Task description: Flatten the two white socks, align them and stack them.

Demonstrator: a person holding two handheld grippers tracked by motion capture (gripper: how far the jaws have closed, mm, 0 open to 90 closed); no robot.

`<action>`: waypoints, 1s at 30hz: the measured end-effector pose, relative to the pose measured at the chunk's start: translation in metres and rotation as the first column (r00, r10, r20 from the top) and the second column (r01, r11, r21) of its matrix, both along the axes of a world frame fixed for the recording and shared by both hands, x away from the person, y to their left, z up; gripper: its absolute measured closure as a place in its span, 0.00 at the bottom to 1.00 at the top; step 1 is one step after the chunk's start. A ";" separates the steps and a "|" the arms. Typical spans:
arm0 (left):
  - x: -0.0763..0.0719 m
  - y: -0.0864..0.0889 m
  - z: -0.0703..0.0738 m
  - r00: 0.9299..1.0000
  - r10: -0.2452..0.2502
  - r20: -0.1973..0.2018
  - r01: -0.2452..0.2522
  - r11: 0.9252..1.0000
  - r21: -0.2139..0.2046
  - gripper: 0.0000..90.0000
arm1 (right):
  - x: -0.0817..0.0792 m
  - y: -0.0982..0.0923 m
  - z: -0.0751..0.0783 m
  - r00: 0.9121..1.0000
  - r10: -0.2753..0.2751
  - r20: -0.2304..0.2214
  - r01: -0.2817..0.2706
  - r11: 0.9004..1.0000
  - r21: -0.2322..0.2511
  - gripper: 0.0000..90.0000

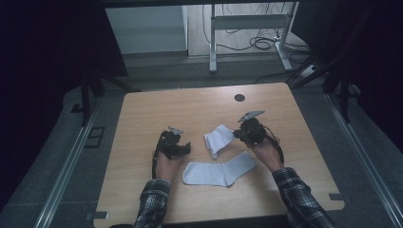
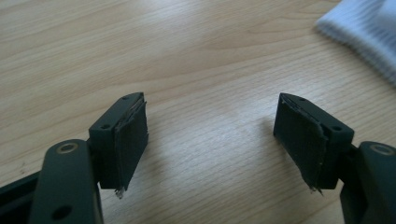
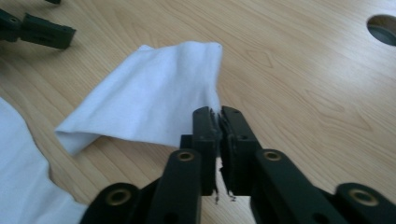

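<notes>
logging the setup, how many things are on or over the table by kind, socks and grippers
white socks: 2, one lying flat, one folded and pinched at its edge
grippers: 2, left gripper open over bare wood, right gripper shut on the folded sock
total: 4
</notes>
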State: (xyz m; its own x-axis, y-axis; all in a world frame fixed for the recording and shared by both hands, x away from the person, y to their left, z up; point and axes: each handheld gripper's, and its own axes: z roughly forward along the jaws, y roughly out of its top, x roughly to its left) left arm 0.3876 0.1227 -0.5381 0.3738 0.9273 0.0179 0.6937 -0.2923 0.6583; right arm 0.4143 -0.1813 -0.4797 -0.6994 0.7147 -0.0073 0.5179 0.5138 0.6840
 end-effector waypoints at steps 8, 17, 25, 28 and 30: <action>0.001 -0.018 0.012 0.999 -0.038 0.030 0.040 0.998 -0.056 0.26 | -0.007 0.006 -0.003 0.998 0.040 -0.045 -0.037 0.997 0.071 0.76; -0.003 -0.020 0.013 0.998 -0.049 0.034 0.051 0.997 -0.061 0.26 | -0.019 0.047 -0.013 0.993 0.103 -0.053 -0.100 0.993 0.055 0.54; -0.003 -0.018 0.013 0.998 -0.058 0.030 0.061 0.994 -0.096 0.25 | -0.014 0.045 -0.037 0.994 0.063 -0.087 -0.064 0.998 -0.009 0.94; 0.002 -0.030 0.016 0.997 -0.072 0.035 0.075 0.991 -0.113 0.23 | -0.012 0.034 -0.024 0.994 0.059 -0.087 -0.055 0.997 0.046 0.94; 0.004 -0.033 0.017 0.996 -0.078 0.036 0.082 0.990 -0.116 0.22 | -0.011 0.026 -0.014 0.994 0.056 -0.089 -0.049 0.995 0.082 0.94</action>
State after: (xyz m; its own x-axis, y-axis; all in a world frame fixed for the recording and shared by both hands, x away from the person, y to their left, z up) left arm 0.3915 0.0893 -0.5213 0.4475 0.8910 -0.0764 0.6495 -0.2651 0.7127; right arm 0.4036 -0.1550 -0.4936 -0.7313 0.6725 0.1137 0.5537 0.4880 0.6747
